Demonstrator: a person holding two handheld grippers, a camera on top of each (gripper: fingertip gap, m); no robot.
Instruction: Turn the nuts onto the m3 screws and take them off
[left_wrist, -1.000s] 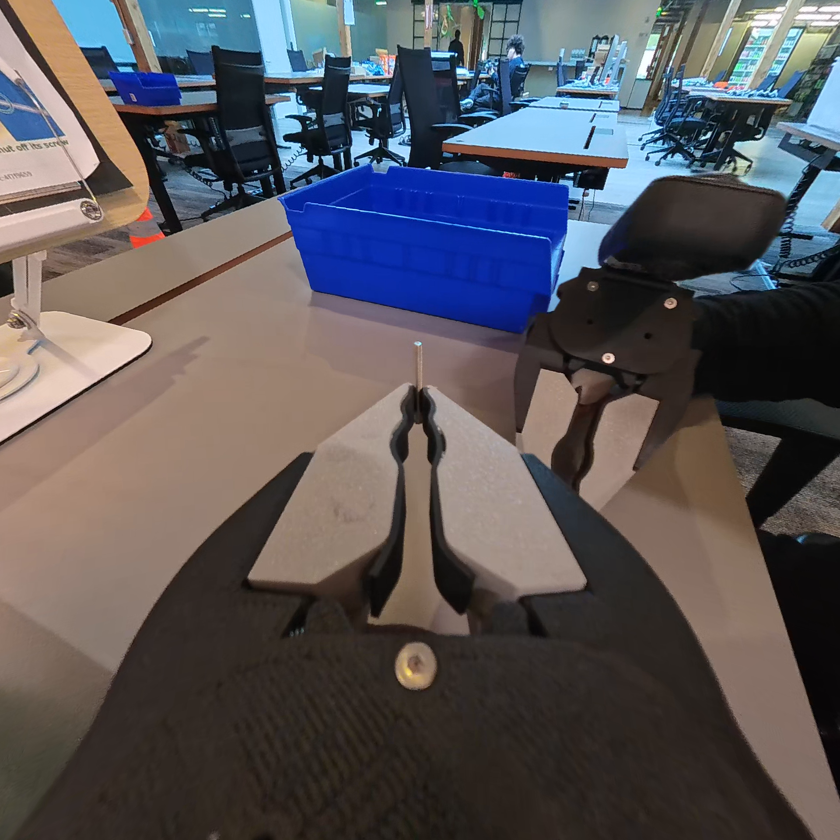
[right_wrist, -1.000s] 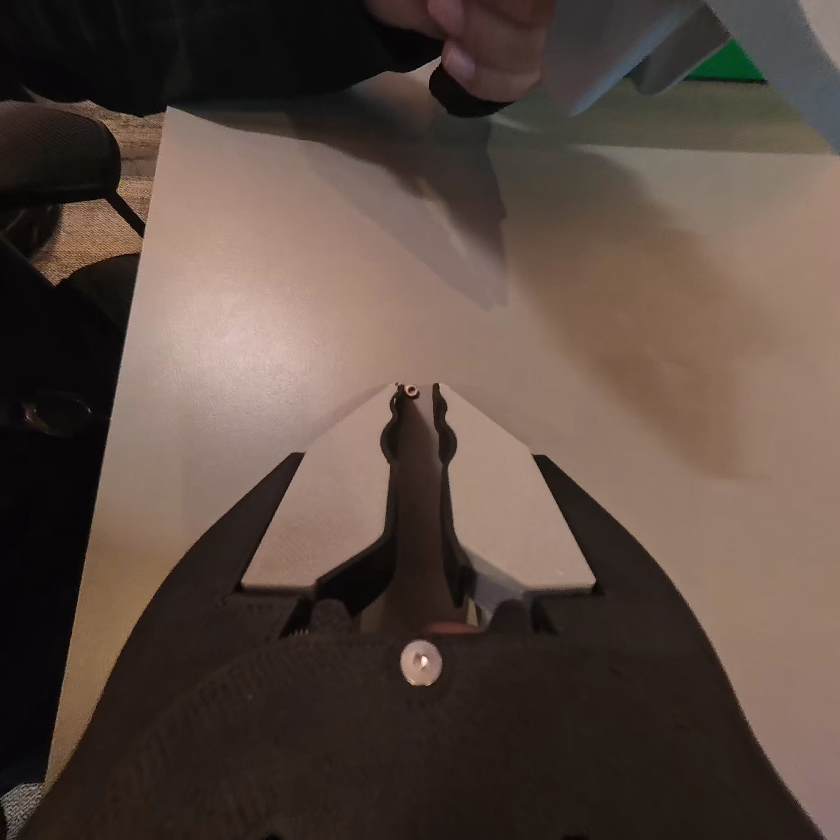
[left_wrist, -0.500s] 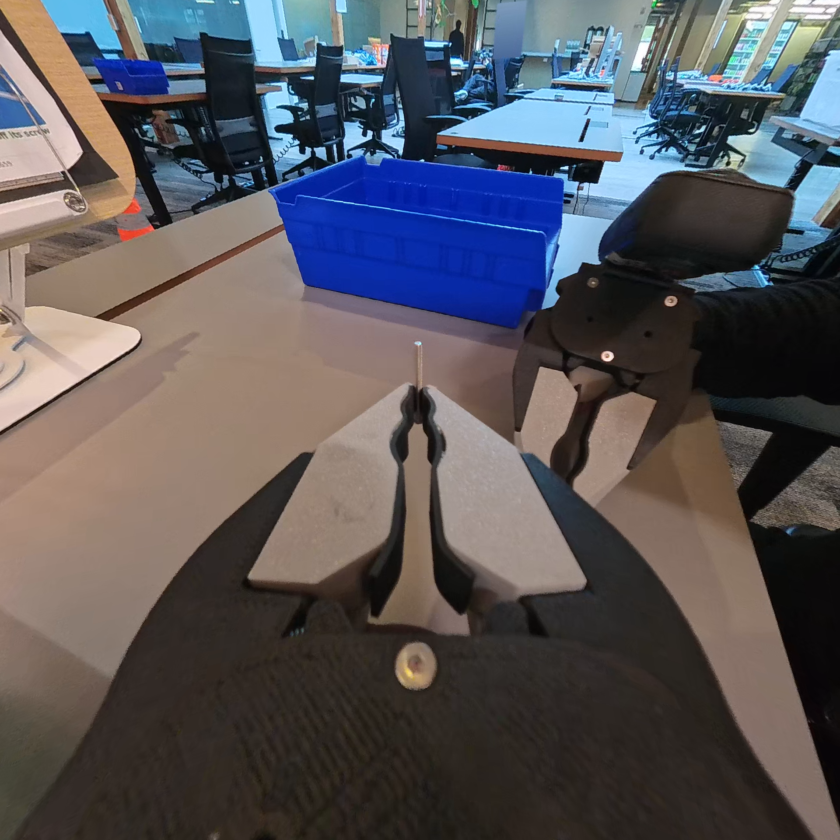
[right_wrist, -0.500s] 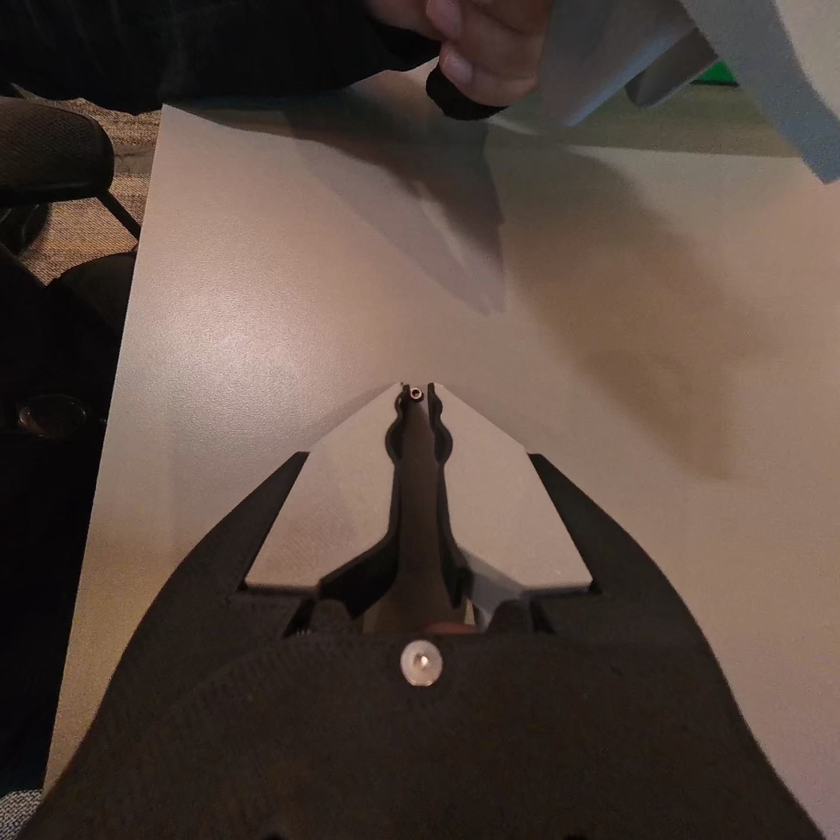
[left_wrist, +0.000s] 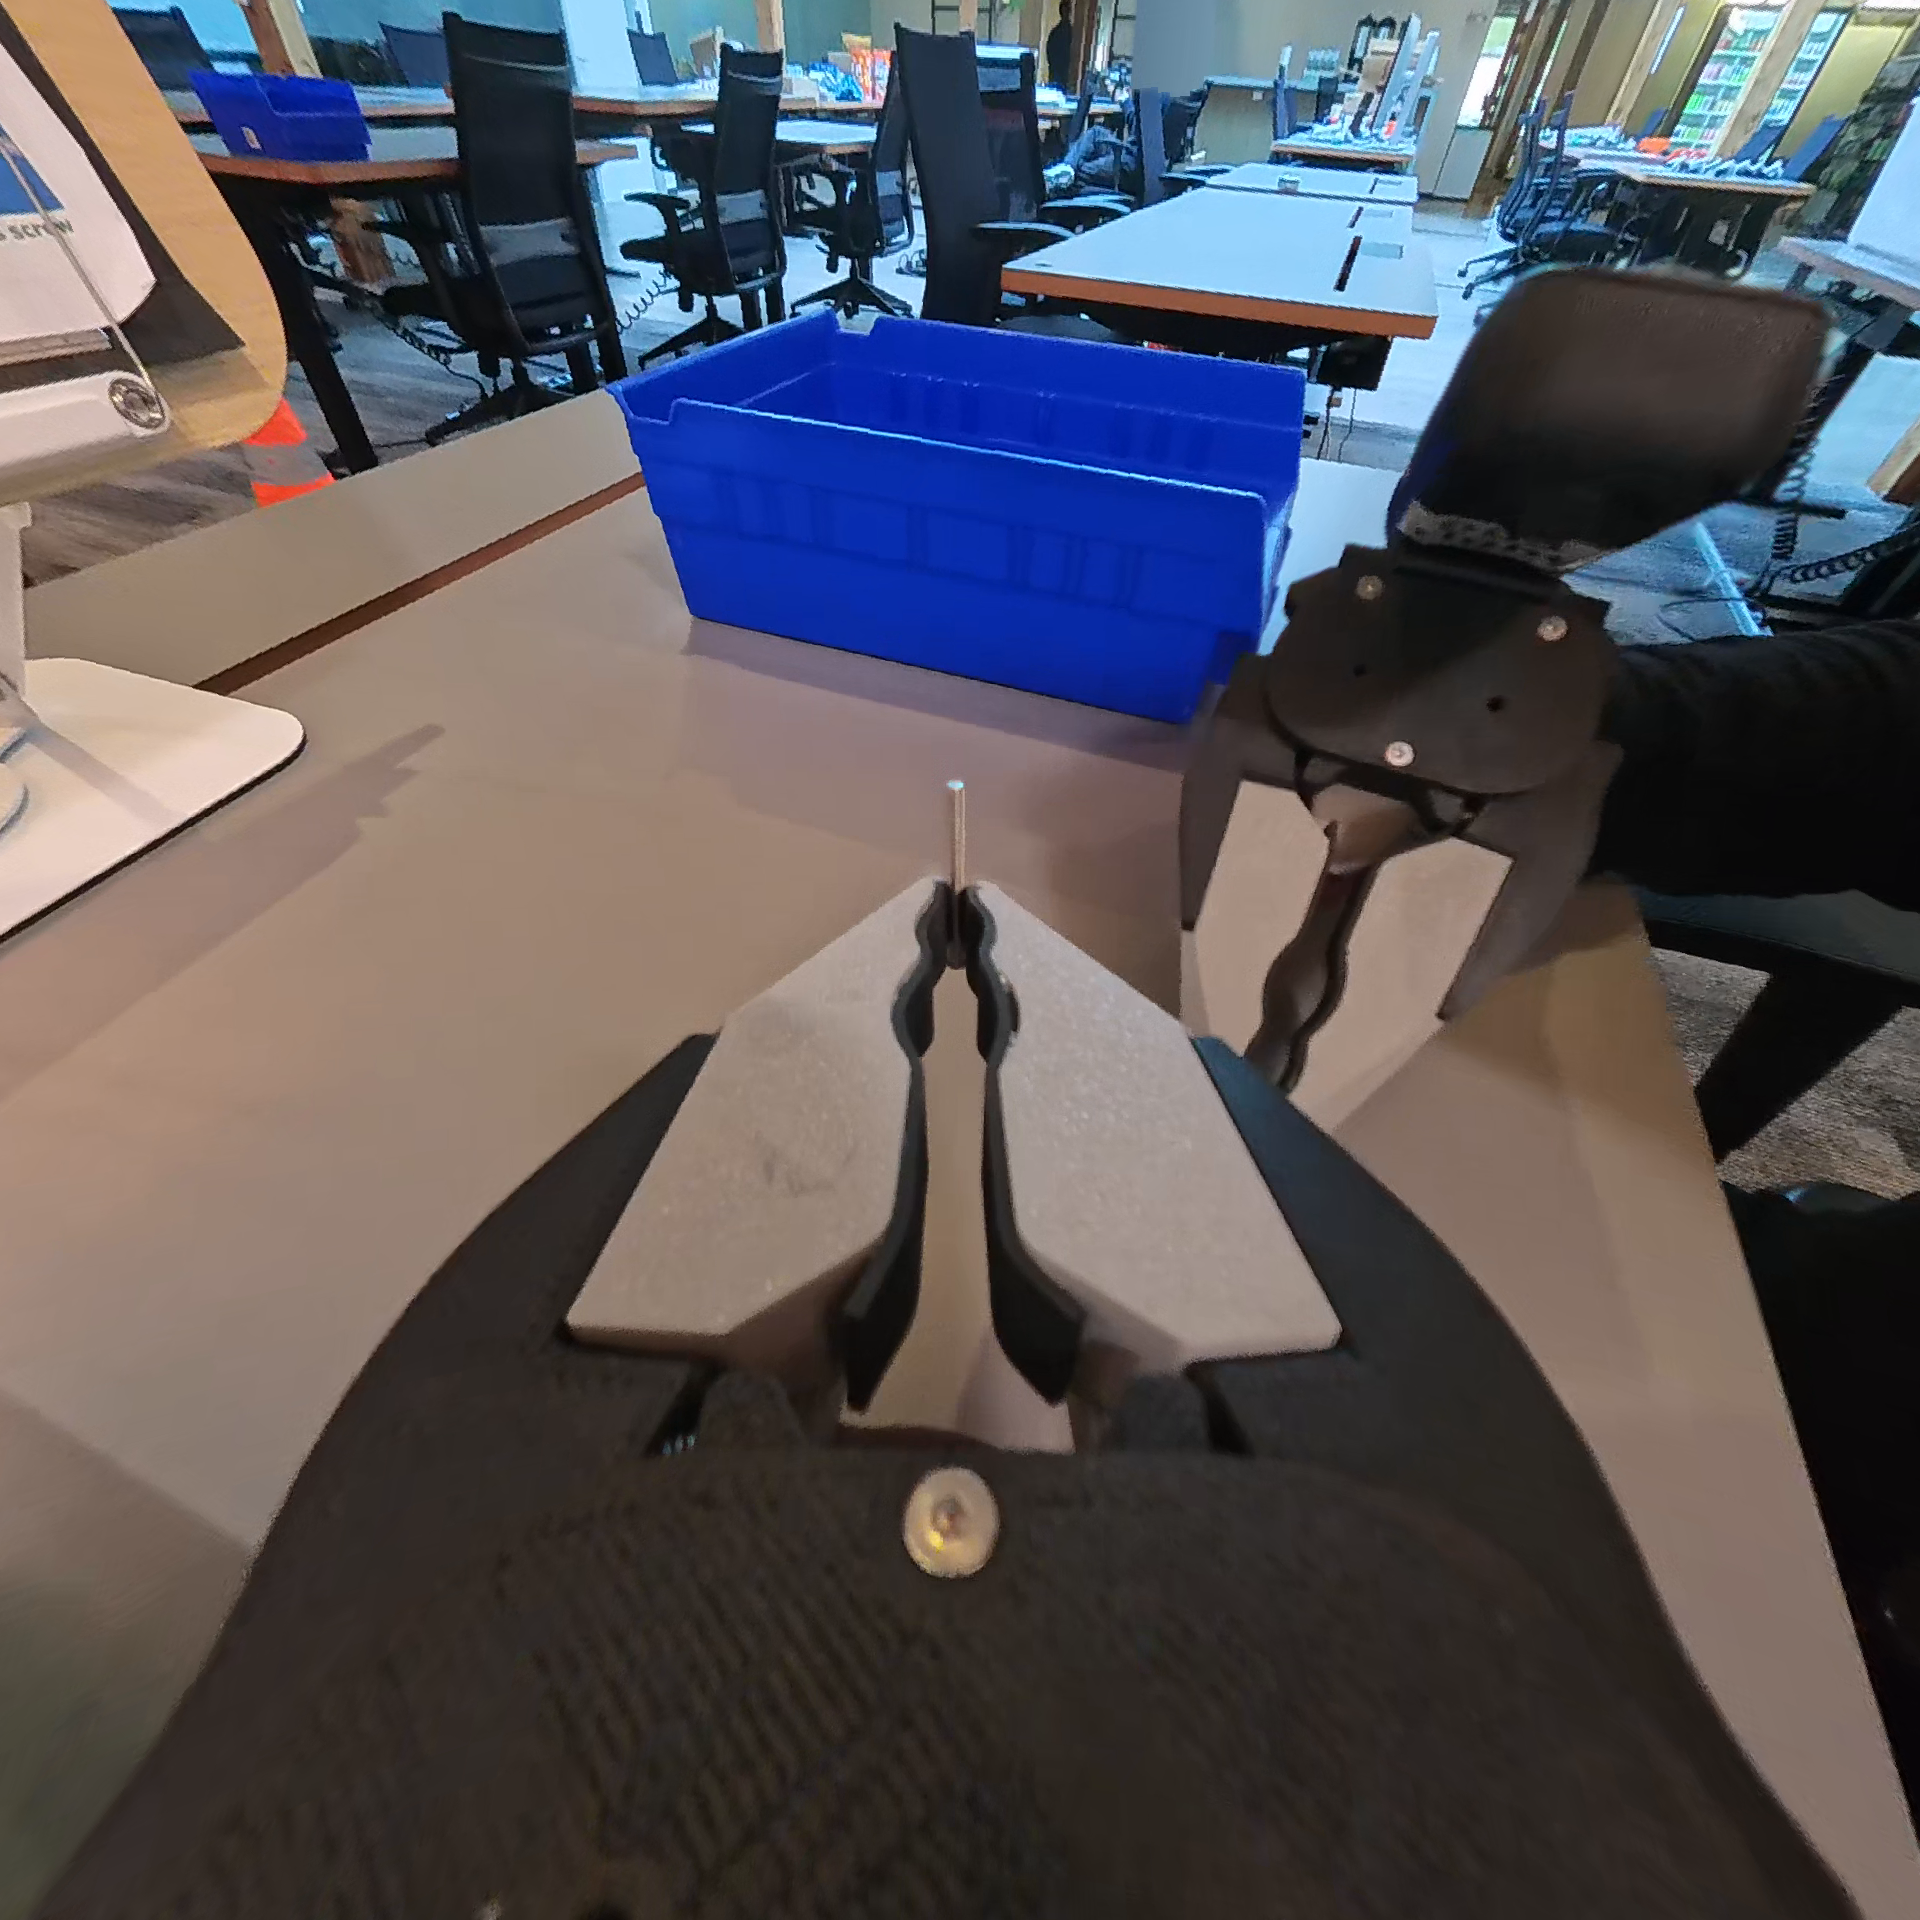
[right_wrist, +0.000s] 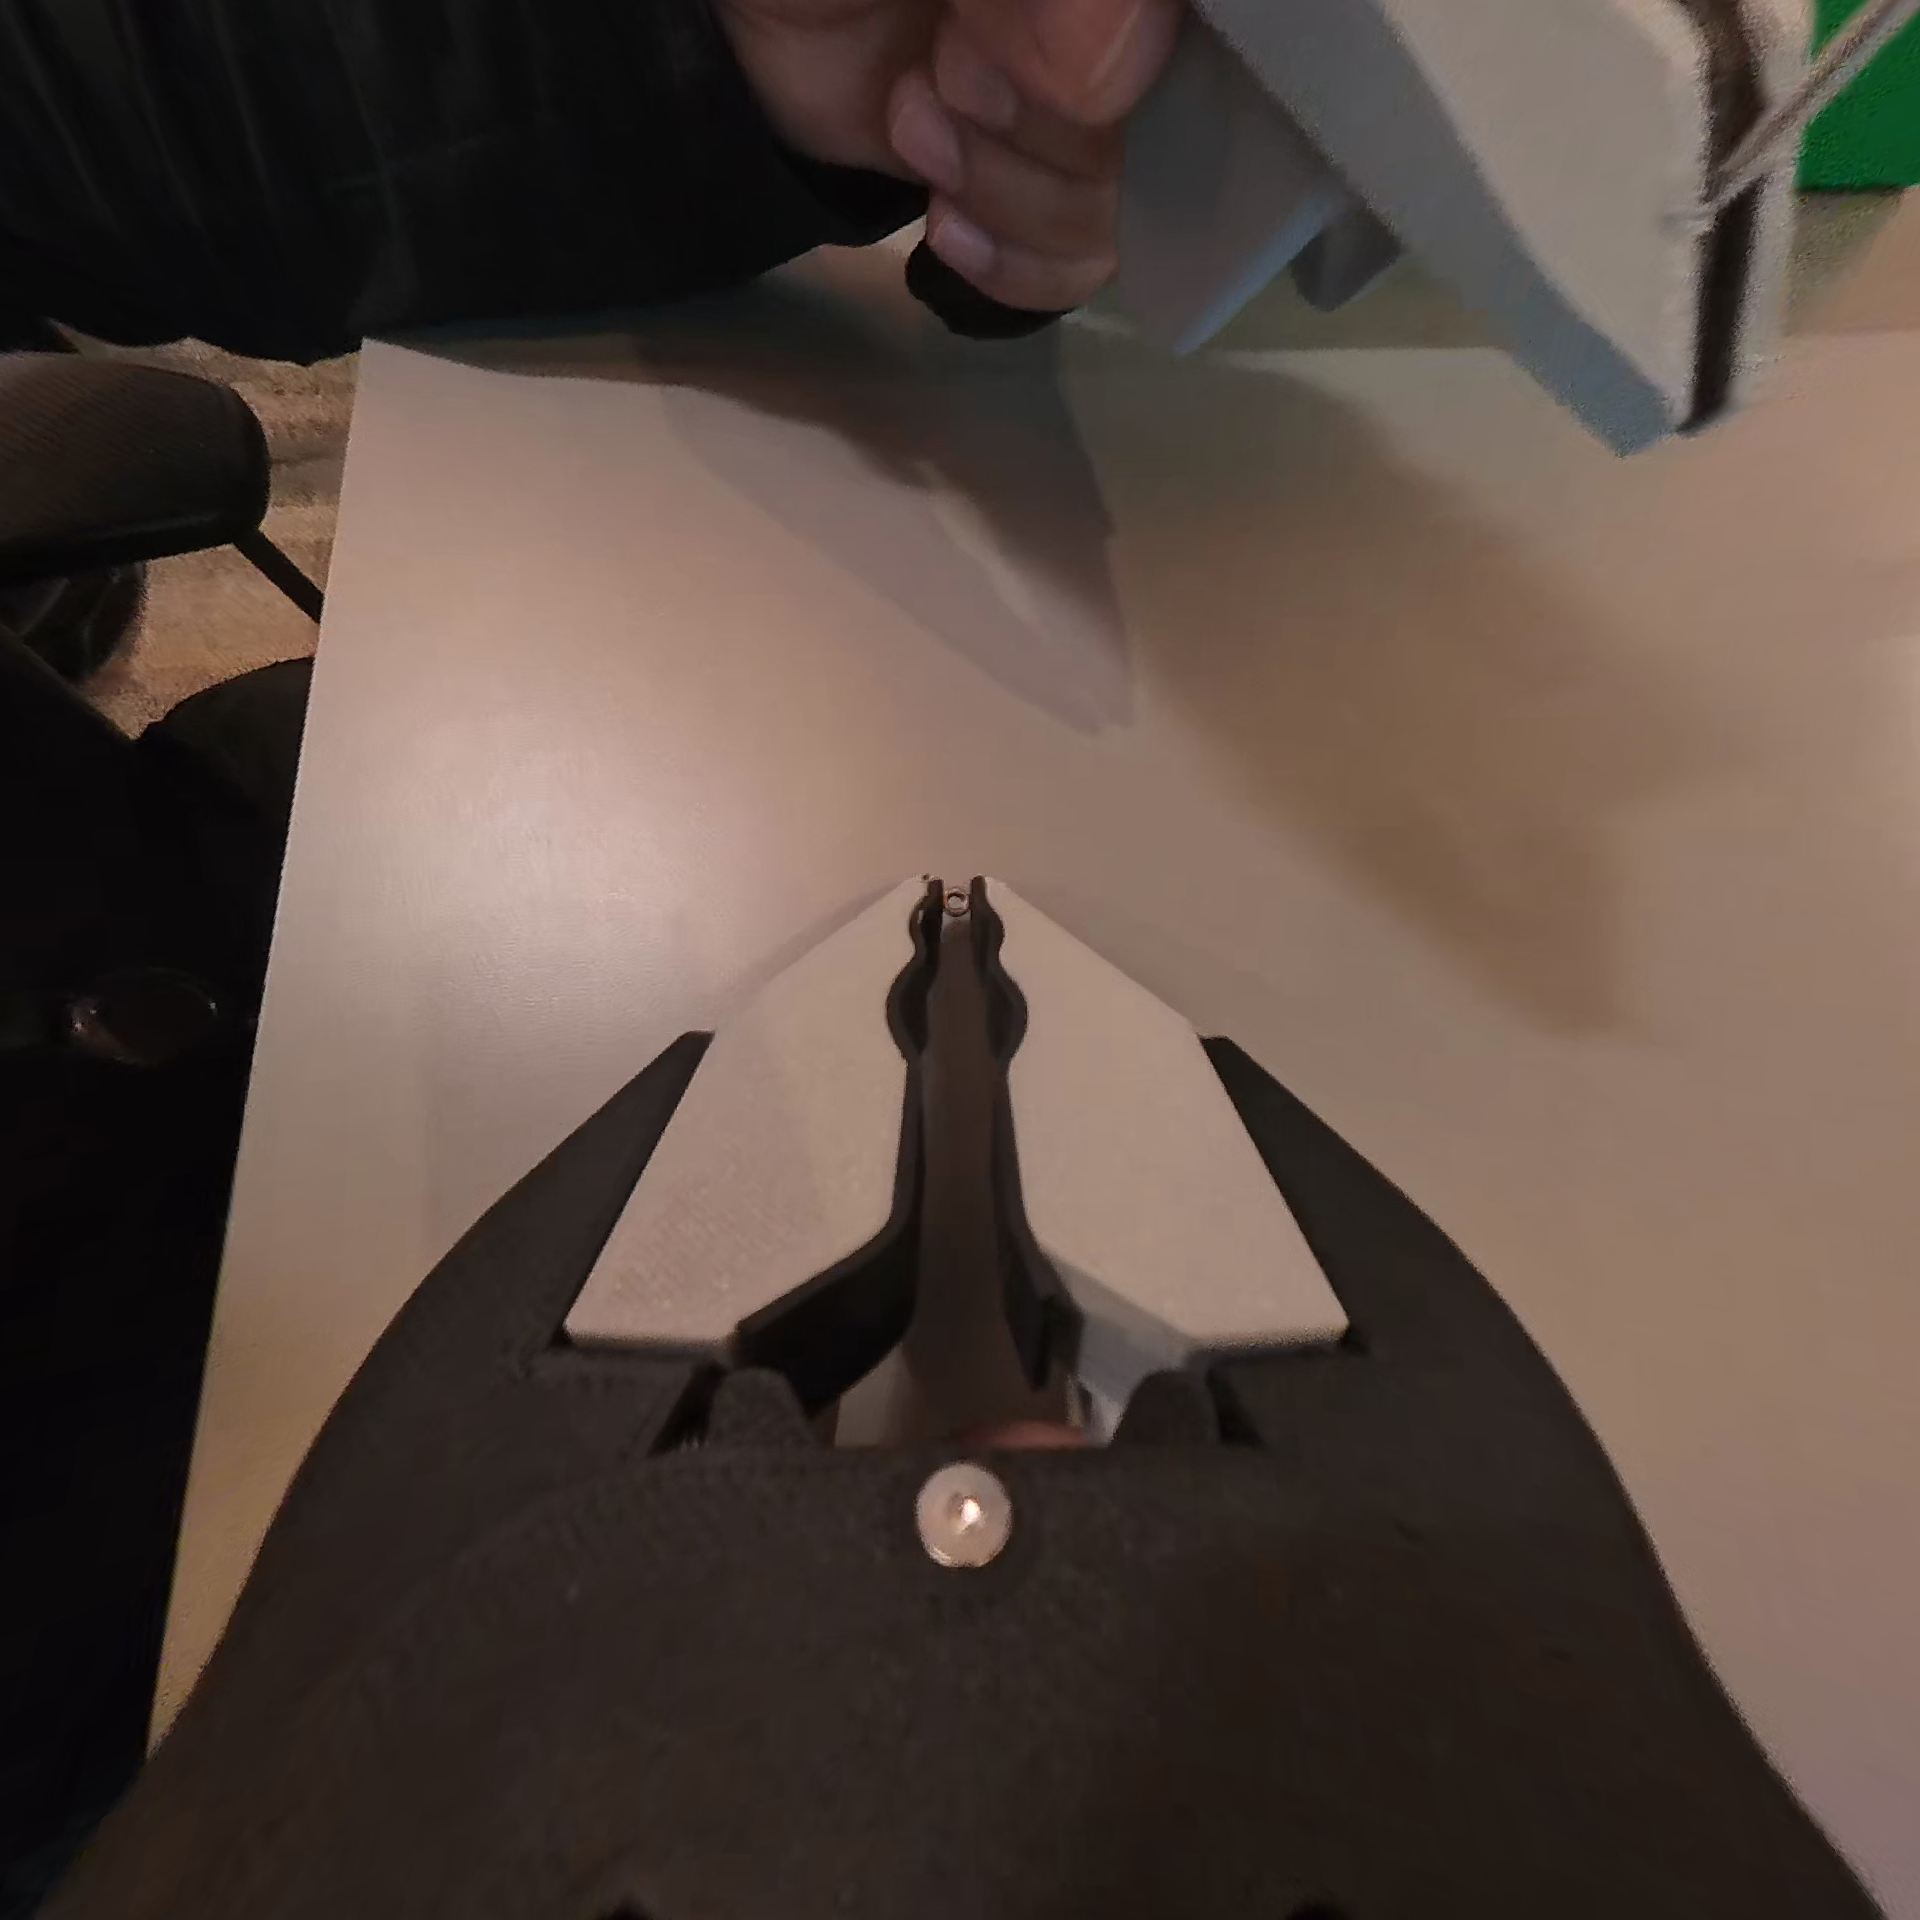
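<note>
In the left wrist view my left gripper (left_wrist: 954, 920) is shut on the lower end of a thin silver m3 screw (left_wrist: 954, 844), which sticks out past the fingertips above the grey table (left_wrist: 447, 987). My right gripper (left_wrist: 1280, 1065) hangs to its right, fingers pointing down at the table. In the right wrist view my right gripper (right_wrist: 956, 896) is shut on a tiny dark nut (right_wrist: 956, 902) pinched at the very tips, over the table (right_wrist: 675, 727). The left gripper's grey body (right_wrist: 1455, 208) and the hand (right_wrist: 1018, 156) holding it show at the top.
A blue plastic bin (left_wrist: 966, 540) stands on the table behind the screw. A sign holder on a white base (left_wrist: 135, 758) stands at the left. The table's right edge (left_wrist: 1704, 1143) lies close to my right gripper, with a black chair armrest (right_wrist: 125, 468) beyond the edge. One gripper's finger ends stand about 11 cm off the other's.
My right gripper's jaws have closed on the nut, which earlier sat at the left fingertip with a gap. The left gripper and hand now look nearer in the right wrist view.
</note>
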